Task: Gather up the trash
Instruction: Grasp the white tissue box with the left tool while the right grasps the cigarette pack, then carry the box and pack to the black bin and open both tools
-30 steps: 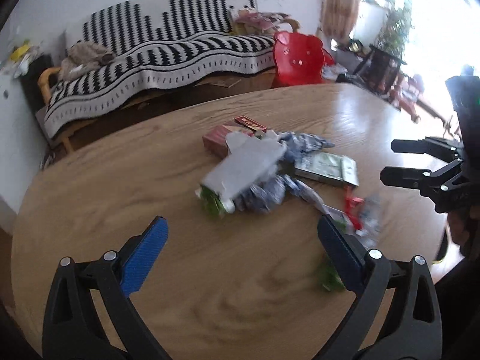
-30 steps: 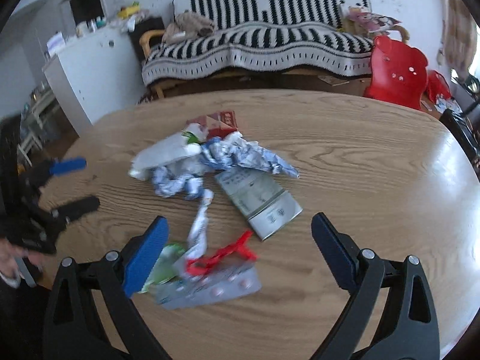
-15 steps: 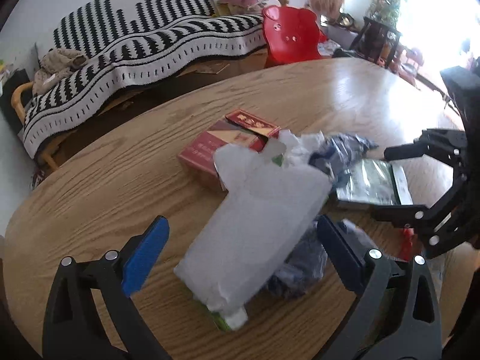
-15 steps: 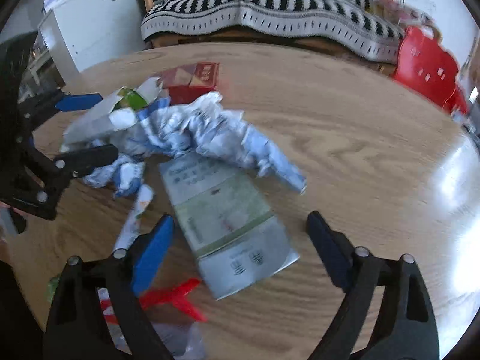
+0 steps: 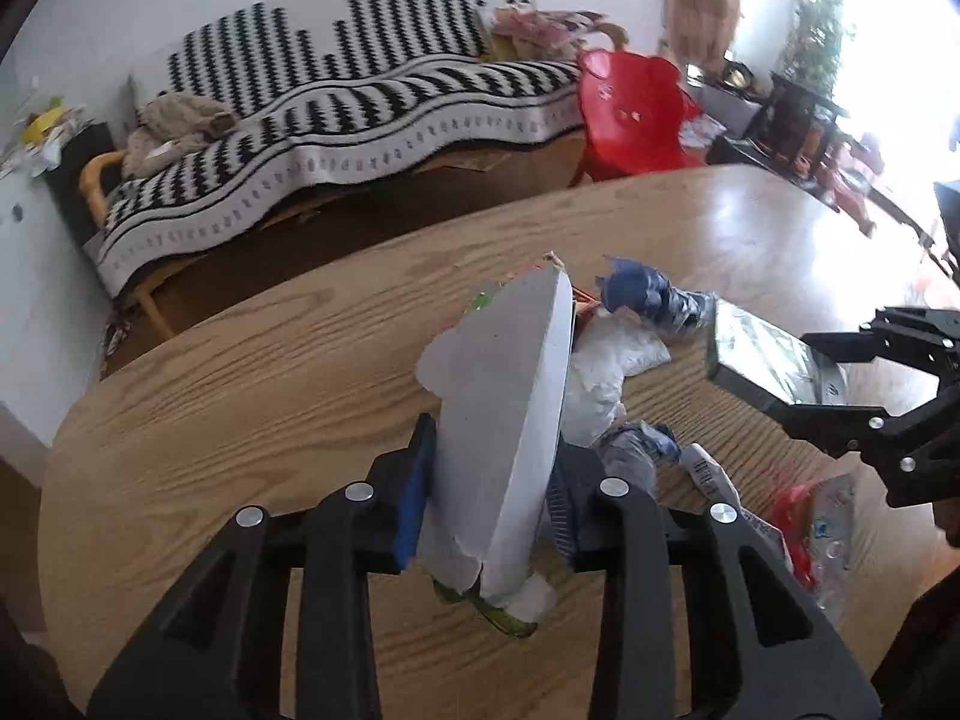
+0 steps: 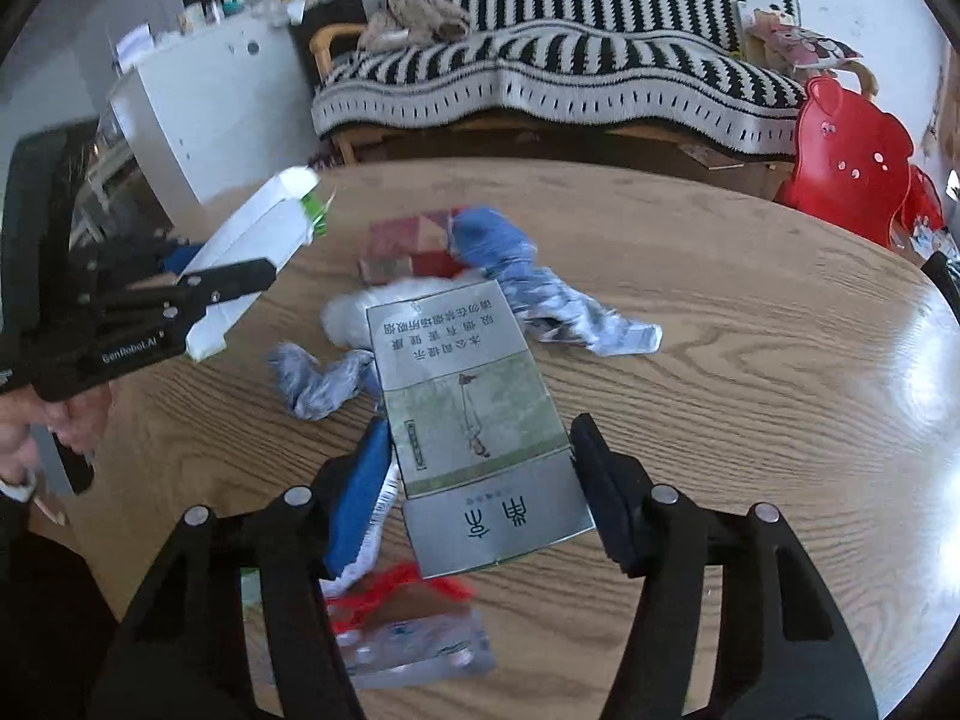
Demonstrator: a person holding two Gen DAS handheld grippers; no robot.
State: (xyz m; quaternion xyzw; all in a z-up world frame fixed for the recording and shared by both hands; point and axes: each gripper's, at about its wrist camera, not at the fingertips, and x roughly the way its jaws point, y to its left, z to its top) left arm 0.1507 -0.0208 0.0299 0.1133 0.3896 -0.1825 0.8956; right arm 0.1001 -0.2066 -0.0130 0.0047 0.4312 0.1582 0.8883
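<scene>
We are clamping the left claw (image 5: 489, 501) across a light, crushable white carton (image 5: 510, 414) and the right claw (image 6: 480, 480) across a stiff flat green pack (image 6: 474, 420), both lifting above the bench (image 6: 750, 360).

The white carton (image 5: 504, 420) hides most of the red box (image 5: 583, 306) behind it. Beside the carton, the blue wrapper (image 6: 498, 246) is blurred, and the small print on the blister pack (image 6: 414, 642) is unreadable.

Left gripper (image 5: 489, 498) clamps a white carton (image 5: 510, 414) above the table (image 5: 240, 396).
</scene>
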